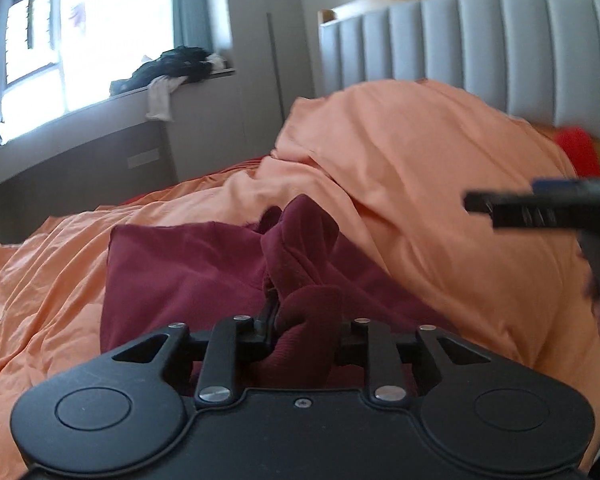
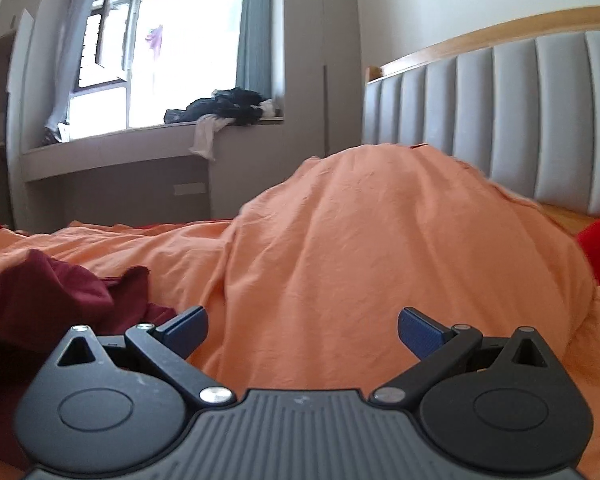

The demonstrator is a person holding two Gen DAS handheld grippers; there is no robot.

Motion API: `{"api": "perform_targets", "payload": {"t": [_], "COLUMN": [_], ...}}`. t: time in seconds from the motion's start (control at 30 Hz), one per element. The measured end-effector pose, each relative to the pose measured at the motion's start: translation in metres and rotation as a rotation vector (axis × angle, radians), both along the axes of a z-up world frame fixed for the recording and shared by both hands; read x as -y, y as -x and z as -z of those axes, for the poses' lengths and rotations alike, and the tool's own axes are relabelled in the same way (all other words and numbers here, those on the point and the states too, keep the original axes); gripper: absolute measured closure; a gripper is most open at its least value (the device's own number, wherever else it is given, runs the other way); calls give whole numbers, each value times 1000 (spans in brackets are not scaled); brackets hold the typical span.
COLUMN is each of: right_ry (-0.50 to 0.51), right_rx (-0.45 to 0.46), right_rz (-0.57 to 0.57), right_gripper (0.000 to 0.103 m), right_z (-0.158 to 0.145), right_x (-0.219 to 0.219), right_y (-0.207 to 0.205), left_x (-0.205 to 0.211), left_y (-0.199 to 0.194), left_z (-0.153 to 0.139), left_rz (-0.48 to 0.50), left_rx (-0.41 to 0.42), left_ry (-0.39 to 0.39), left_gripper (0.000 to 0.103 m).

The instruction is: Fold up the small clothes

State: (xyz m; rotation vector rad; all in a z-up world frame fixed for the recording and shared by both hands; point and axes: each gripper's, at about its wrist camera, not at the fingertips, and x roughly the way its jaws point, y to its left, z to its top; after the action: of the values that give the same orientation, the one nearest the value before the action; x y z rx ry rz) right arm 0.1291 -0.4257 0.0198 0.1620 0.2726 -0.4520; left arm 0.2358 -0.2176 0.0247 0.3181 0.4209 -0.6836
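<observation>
Carrying a pinched fold across the maroon garment

Folding well at this point depends, I judge, on the left gripper keeping its bite: its jaws are clamped on a bunched wad of the maroon garment, with cloth spilling out between and over them. The rest of the garment lies spread on the orange bedsheet, its far edge fairly straight. Lifting the held corner just clear of the layer beneath and laying it down parallel to that edge should give a clean crease; dragging it low would probably ruck the cloth below. The pinch looks thick and twisted, so letting go slowly and smoothing afterwards seems wise.

Only the left wrist view shows the grip itself, and it also catches the right gripper from the side as a blurred dark bar over the orange mound. The right wrist view shows what that blur hides: the right gripper's blue pads stand wide apart with nothing between them, aimed at the mound, while the garment sits low at its left. The grey headboard backs both views.
</observation>
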Motion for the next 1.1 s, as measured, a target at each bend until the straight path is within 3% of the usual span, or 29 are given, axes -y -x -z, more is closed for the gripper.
{"api": "perform_targets", "payload": {"t": [0.17,0.27,0.47,0.63,0.7,0.93,1.1], "right_ry": [-240,-375,-532,-666,-686,-505,-432], "right_rx": [45,59,54,105,104,38,-71], "right_rz": [-131,-225,-353,-487,-523,-539,-558], "right_gripper": [0,0,0,0,6,52,56], "right_z": [1,8,14,18,18,15,29], "right_x": [14,19,14,10,9,-12,-29], "right_y": [-12,-21,-42,-60,-74,-119,-143], "left_x": [-10,-17,-33,-47,-52,-59,-57], "left_y": [15,24,47,48,44,45,49], "left_z": [2,-3,-8,-2,1,5,8], "left_rz": [67,67,61,26,11,0,1], "left_rx": [-16,21,159,200,193,218,254], "left_ry": [22,33,-43,-141,-168,-222,-262], "left_gripper": [44,27,17,18,21,40,51]}}
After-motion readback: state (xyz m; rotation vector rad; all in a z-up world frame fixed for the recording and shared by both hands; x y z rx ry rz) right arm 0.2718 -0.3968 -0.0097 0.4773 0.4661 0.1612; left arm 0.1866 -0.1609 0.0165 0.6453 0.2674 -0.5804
